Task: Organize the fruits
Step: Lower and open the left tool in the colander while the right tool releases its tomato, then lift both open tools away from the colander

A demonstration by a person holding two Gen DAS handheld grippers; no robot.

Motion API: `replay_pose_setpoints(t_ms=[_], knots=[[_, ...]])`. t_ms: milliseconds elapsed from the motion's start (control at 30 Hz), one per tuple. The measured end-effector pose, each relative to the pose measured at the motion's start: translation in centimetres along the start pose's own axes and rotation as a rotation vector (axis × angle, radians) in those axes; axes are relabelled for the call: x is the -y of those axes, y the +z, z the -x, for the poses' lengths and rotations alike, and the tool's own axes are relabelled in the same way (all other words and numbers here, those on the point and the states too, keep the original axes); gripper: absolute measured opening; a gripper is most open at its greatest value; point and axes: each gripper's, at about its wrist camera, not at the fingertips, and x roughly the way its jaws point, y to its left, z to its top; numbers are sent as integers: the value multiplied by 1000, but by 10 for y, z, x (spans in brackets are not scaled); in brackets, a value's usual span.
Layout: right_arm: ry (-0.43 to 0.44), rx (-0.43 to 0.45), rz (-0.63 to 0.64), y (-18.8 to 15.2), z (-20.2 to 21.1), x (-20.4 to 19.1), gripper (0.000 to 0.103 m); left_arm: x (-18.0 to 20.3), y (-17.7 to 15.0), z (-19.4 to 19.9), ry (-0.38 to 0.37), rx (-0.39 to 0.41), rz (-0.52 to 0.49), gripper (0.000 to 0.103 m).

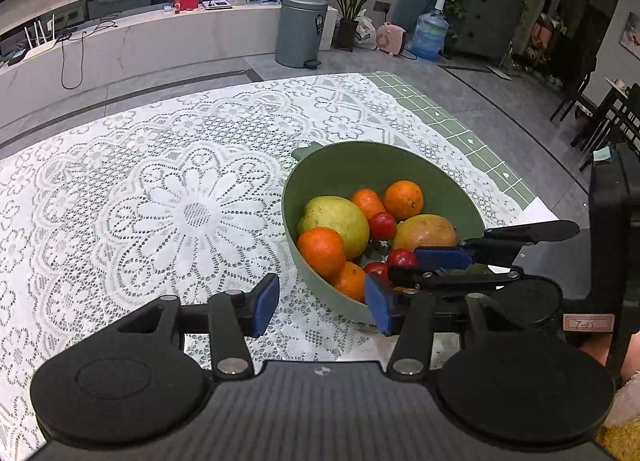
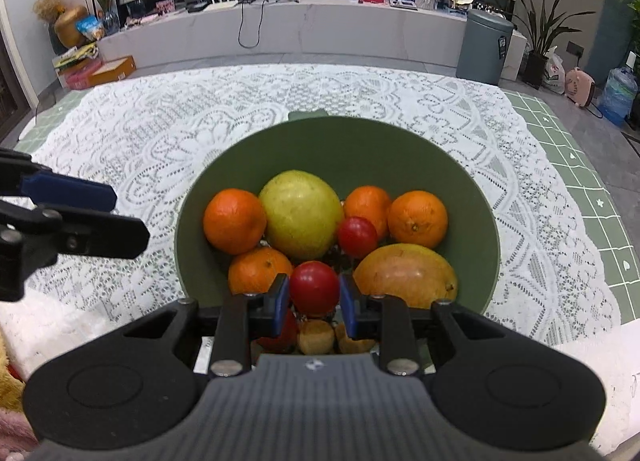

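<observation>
Over the near rim of the green bowl (image 2: pixel 472 197) my right gripper (image 2: pixel 314 293) pinches a small red fruit (image 2: pixel 314 287), its blue pads pressed against the fruit's two sides. From my right camera, the rest of the fruit crowds the bowl: a large yellow-green fruit (image 2: pixel 300 213) at 12 o'clock of the pinched one, a second red fruit (image 2: pixel 357 236) at 1 o'clock, a mango (image 2: pixel 404 275) touching the rim at 3 o'clock, and oranges (image 2: pixel 417 219) along the back. My left gripper (image 1: pixel 320 305) hangs spread wide with nothing between its pads, one pad beside the bowl's outer wall. From my left camera, the lace tablecloth (image 1: pixel 160 201) lies bare from 9 to 12 o'clock of the bowl, out to the table's far edge
</observation>
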Motion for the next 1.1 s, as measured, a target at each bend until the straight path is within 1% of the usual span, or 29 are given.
replay_pose_setpoints(t_ms=[233,333,400,433,500,633,667,733,900,1100], knots=[[-28,-32,27,0,-6,-5,25,-5,-5,3,-6,3,24,60],[-37,-35,33,1,-5,-7,28,-7,-7,5,-5,3,30,60],[-43,-24,27,1,-3,-6,41,-8,-7,7,-4,8,34,61],[-38,-17,23,2,-1,-5,42,-8,-7,8,-3,12,36,61],[-36,-4,16,3,4,-5,50,-9,-7,12,2,22,40,62],[-48,36,3,3,17,-7,56,-9,-8,22,18,48,48,62],[-50,50,-2,3,22,-8,60,-9,-8,26,23,58,52,62],[-58,82,-12,3,34,-9,63,-8,-8,33,39,85,58,63],[-73,175,-28,3,68,-14,76,-3,-10,54,93,176,61,65],[-84,272,-57,1,105,-19,88,3,-15,78,146,274,67,68]])
